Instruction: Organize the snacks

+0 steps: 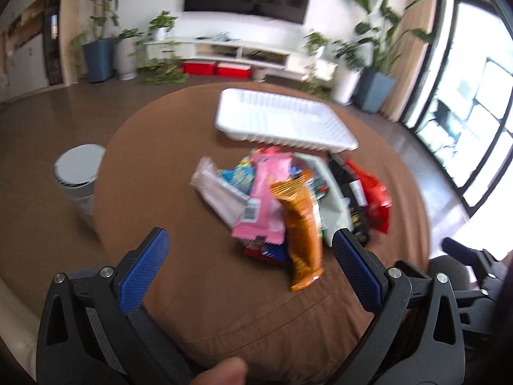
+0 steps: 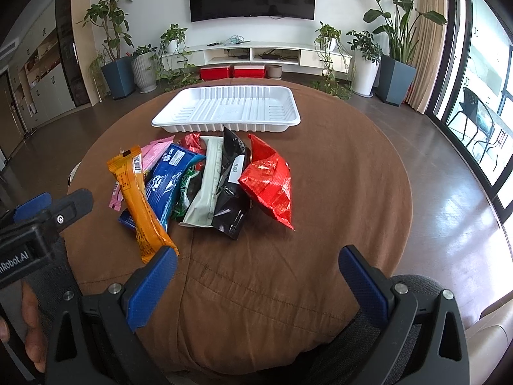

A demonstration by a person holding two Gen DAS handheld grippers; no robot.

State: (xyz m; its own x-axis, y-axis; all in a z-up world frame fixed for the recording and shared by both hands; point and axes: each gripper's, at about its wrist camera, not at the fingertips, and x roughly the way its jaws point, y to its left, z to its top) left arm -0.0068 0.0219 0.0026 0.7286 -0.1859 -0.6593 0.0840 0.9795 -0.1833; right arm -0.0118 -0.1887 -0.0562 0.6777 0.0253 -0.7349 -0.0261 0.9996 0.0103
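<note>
I held my left tongs (image 1: 250,243) released above the brown-clothed counter (image 2: 320,256), the orange packet (image 1: 301,227) lying between their blue pads, untouched. My right tongs (image 2: 258,258) were released too, gripping nothing. The snack pile (image 2: 211,179) lay just ahead of them, red bag (image 2: 269,179) rightmost, and the white tray (image 2: 227,109) sat beyond the pile.

Both wrist cameras look forward and slightly down from the near edge of the round brown cloth-covered table (image 2: 336,166), close above it, facing the far wall. Each frames the heap of snack packets (image 1: 288,199) and the ribbed white plastic tray (image 2: 224,109) toward the far edge; the left view sits further left.
</note>
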